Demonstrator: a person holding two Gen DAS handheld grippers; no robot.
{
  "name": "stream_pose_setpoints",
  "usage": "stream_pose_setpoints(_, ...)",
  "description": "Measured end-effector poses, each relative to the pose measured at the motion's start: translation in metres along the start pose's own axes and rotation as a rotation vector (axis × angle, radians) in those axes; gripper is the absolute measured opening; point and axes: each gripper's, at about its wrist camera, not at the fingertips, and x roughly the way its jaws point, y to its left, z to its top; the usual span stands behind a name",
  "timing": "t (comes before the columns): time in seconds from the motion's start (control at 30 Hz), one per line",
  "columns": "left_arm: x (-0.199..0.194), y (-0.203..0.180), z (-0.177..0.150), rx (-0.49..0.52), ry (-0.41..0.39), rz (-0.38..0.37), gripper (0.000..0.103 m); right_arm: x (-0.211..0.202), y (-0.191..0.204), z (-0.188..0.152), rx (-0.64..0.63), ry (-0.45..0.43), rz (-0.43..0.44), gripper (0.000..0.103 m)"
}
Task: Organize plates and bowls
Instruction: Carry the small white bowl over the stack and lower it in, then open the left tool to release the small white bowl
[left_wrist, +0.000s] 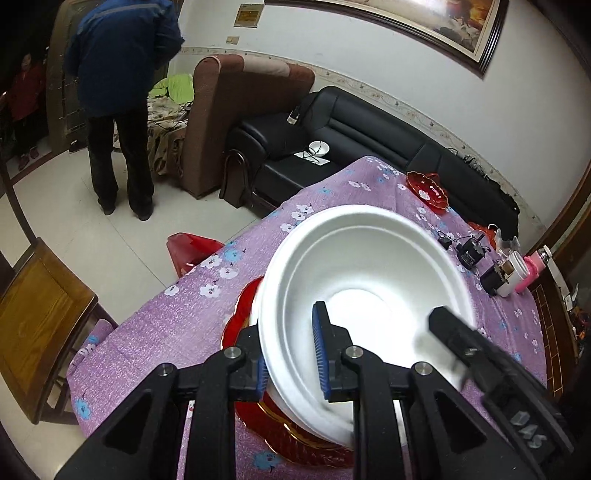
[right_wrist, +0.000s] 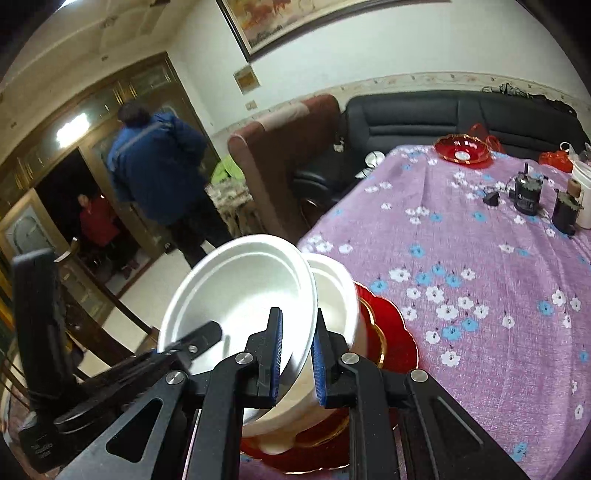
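Note:
A white foam bowl is tilted over a second white bowl that stands on a red gold-rimmed plate on the purple flowered cloth. My left gripper is shut on the top bowl's near rim, one blue pad inside and one outside. My right gripper is shut on the same bowl's rim from the other side; it shows in the left wrist view as a black finger. A second red plate lies at the table's far edge.
Black adapters, a white cup and a pink item stand at the table's far right. A black sofa, a brown armchair and a wooden chair surround the table. A person in blue stands on the floor.

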Motion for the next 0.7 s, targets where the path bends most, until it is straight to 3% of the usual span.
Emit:
stream_pose_setpoints(0.07,-0.002,-0.004,-0.001,0.024,-0.020,-0.008,0.028,0.008,-0.002,-0.002,0.013,0.019,-0.010,0.017)
stream_pose_setpoints(0.13,-0.005,-0.006,-0.002,0.039,-0.028,-0.031,0.042,0.011,-0.002,-0.002,0.017,0.022,-0.012,0.017)
stream_pose_setpoints(0.27,-0.009,-0.004,-0.002,0.032,-0.053,-0.061,0.050,0.010,0.001,-0.001,0.008,-0.006,-0.030,0.018)
stream_pose_setpoints(0.43,-0.012,0.009,-0.002,-0.016,-0.065,-0.144,0.060,0.006,-0.001,-0.001,0.004,-0.038,-0.047,0.026)
stream_pose_setpoints(0.7,-0.044,0.002,-0.006,-0.010,-0.190,-0.127,0.082,-0.028,-0.006,-0.001,0.040,-0.169,-0.022,0.050)
